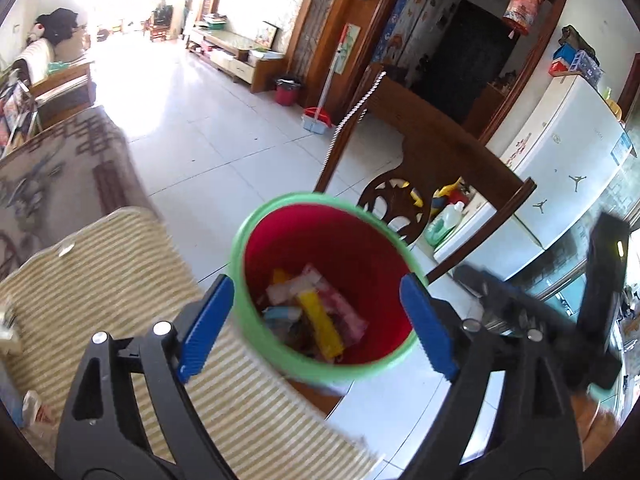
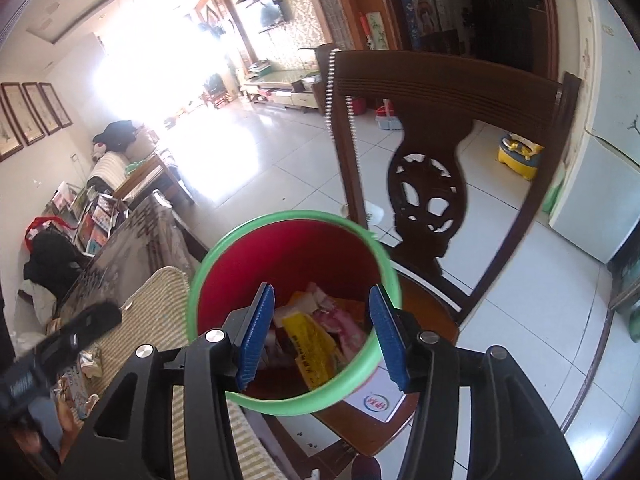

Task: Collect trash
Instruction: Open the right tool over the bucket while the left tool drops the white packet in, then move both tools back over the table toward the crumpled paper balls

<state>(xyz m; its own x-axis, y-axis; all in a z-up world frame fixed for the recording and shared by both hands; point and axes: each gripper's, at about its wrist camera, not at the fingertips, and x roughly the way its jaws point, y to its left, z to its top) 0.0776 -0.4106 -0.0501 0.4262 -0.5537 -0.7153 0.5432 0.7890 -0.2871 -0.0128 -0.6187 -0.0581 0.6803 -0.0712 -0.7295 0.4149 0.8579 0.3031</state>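
Between the ribbed blue pads of both grippers sits a round plastic bin [image 1: 326,236], red inside with a smooth green rim, resting on the seat of a carved dark wooden chair [image 2: 430,196]. Crumpled wrappers [image 1: 316,312] lie at its bottom: yellow, pink and white film. Just beside it lies a striped woven cushion [image 1: 132,280]. The left gripper [image 1: 316,320] hangs with jaws wide and empty, straddling the bin's rim; the right gripper [image 2: 322,332] hovers over the bin's mouth, jaws wide and empty too.

Wrappers [image 1: 316,312] overlap in the bin [image 1: 256,236], lower ones hidden.
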